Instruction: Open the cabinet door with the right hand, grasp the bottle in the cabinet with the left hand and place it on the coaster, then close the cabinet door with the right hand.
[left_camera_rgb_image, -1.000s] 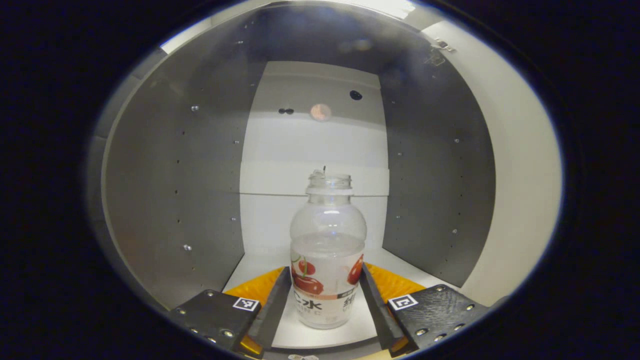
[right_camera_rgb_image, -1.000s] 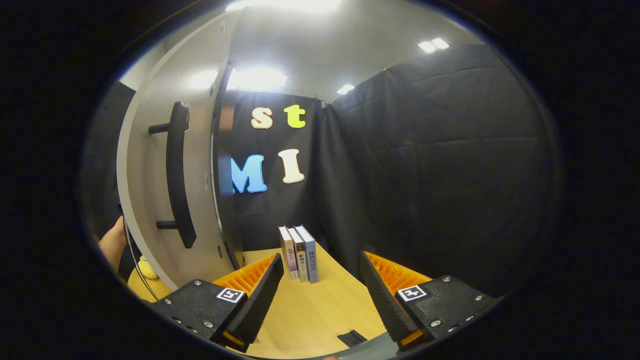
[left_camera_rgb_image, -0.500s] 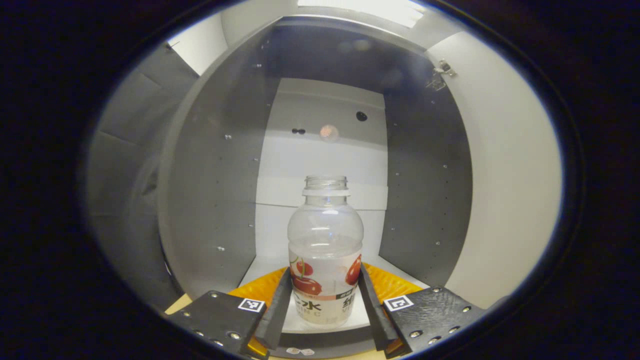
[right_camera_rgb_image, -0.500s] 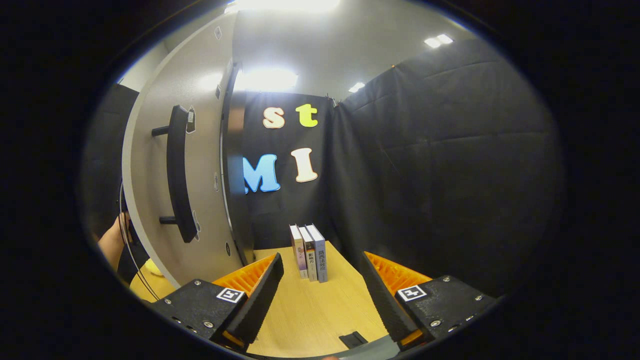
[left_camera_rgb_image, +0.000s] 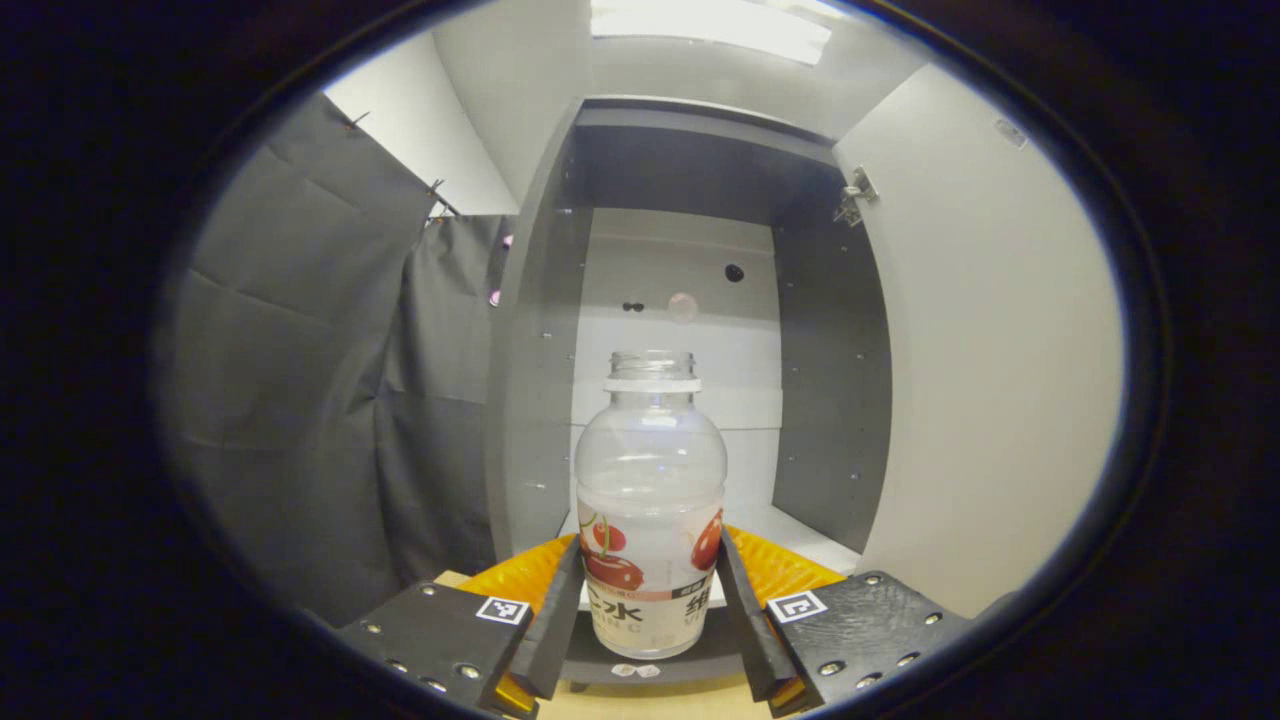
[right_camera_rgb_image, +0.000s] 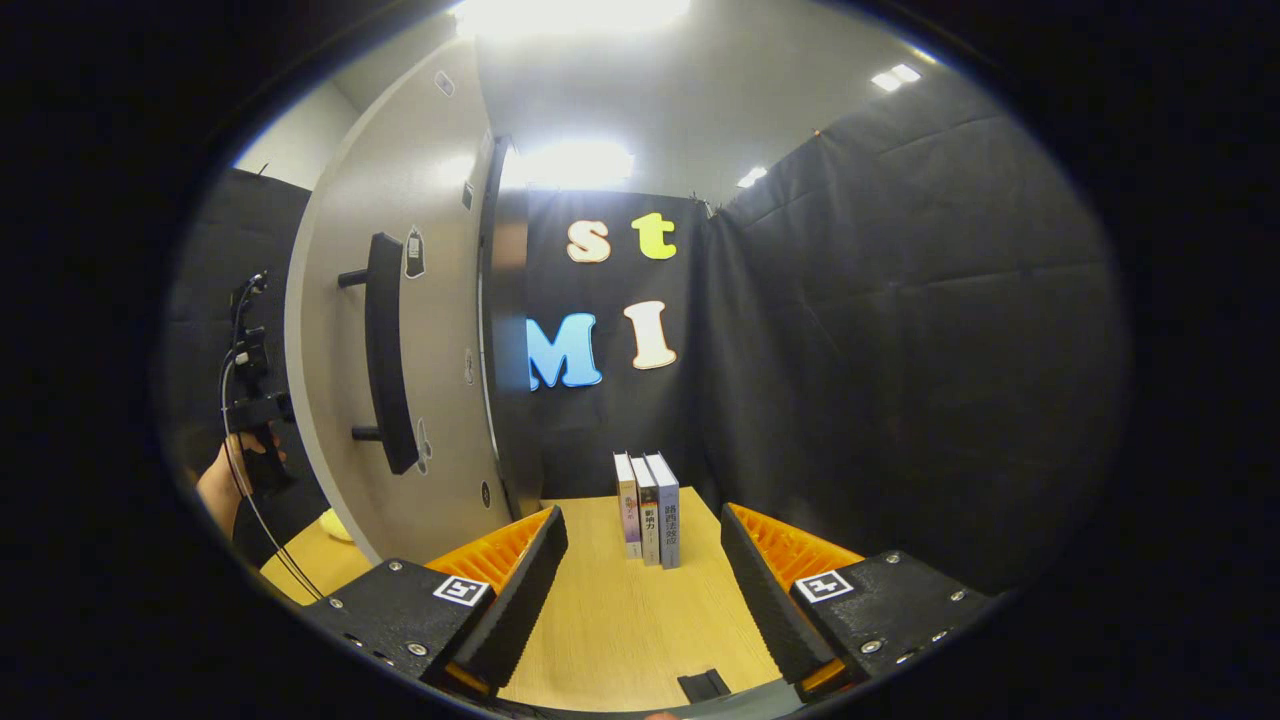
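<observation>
The left gripper (left_camera_rgb_image: 650, 610) was clamped on the upright bottle (left_camera_rgb_image: 650, 500), held before the open cabinet (left_camera_rgb_image: 700, 300) at 12 o'clock. The right gripper (right_camera_rgb_image: 645, 590) stood apart, holding nothing; its view added the door's handle (right_camera_rgb_image: 385, 370) at 10 o'clock and books (right_camera_rgb_image: 648, 508) on the table (right_camera_rgb_image: 620, 630).

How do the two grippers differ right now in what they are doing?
The left gripper has its jaws closed on a capless bottle, while the right gripper holds nothing, jaws spread. The left gripper faces the open cabinet; the right gripper faces the wooden table with three upright books, beside the cabinet door and its handle. Both have the same build.
</observation>
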